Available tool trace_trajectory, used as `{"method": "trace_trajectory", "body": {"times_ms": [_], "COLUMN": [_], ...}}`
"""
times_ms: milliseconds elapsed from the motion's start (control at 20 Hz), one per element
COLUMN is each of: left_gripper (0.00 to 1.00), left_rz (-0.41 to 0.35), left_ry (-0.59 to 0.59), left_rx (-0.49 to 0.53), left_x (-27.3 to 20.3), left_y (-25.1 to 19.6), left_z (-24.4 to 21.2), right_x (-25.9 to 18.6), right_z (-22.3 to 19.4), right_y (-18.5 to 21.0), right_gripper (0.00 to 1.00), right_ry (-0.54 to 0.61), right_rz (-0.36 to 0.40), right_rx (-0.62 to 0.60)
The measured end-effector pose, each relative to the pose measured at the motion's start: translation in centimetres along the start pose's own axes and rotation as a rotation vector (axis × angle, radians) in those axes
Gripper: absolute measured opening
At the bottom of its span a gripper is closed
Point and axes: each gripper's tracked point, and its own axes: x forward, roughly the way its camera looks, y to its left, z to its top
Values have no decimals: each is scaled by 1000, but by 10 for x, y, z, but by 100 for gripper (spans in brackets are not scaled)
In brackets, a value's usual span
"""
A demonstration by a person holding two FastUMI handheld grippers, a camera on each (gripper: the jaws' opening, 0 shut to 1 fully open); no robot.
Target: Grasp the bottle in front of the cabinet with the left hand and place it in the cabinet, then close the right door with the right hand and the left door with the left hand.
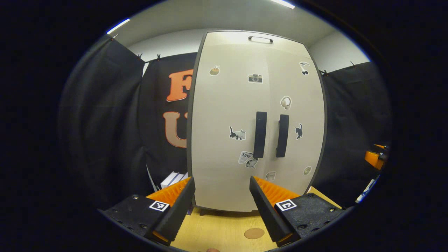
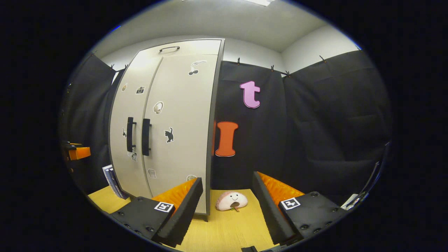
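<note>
Left gripper view: left gripper (image 1: 221, 179) open and empty, squarely facing the shut cabinet (image 1: 227, 105).
Right gripper (image 2: 227, 176) likewise spread wide, holding nothing, off by the cabinet's right edge, near a plush toy (image 2: 231, 201) on the table (image 2: 224, 227). Doors apparently flush, handles (image 1: 260, 134) side by side at the seam; bottle judged to be inside, hidden behind them. Probably the task's last touch: check the seam, press flat beside the left handle if any gap remains, push straight in, then back away squarely, clear of the handles.
</note>
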Motion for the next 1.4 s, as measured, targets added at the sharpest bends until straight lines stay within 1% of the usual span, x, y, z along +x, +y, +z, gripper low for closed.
{"method": "trace_trajectory", "body": {"times_ms": [150,200,250,400,450,550,900,1050,1250,1400], "left_gripper": [96,95,95,96,95,96,95,95,95,95], "left_rz": [14,8,6,-4,-3,-6,-22,-41,-105,-142], "left_ry": [-24,-28,-32,-50,-56,-59,-82,-86,-100,-113], "left_rx": [-26,-27,-24,-13,-9,-7,-29,-52,-89,-90], "left_x": [-31,-39,-45,-58,-60,-63,-65,-58,-47,-42], "left_y": [4,3,2,0,0,0,-2,-9,-29,-43], "left_z": [10,12,14,23,26,29,45,49,53,60], "right_x": [-7,-9,-11,-15,-17,-20,-24,-24,-33,-38], "right_z": [8,9,10,12,13,16,32,33,36,37], "right_y": [8,10,14,23,25,28,24,15,-1,-11], "right_gripper": [89,95,89,88,95,95,95,95,95,95], "right_ry": [-13,-15,-18,-16,-16,-22,-62,-56,-60,-64], "right_rz": [16,19,27,56,63,73,69,53,7,-24], "right_rx": [-8,-12,-12,-19,-21,-24,-12,-28,-32,-27]}}
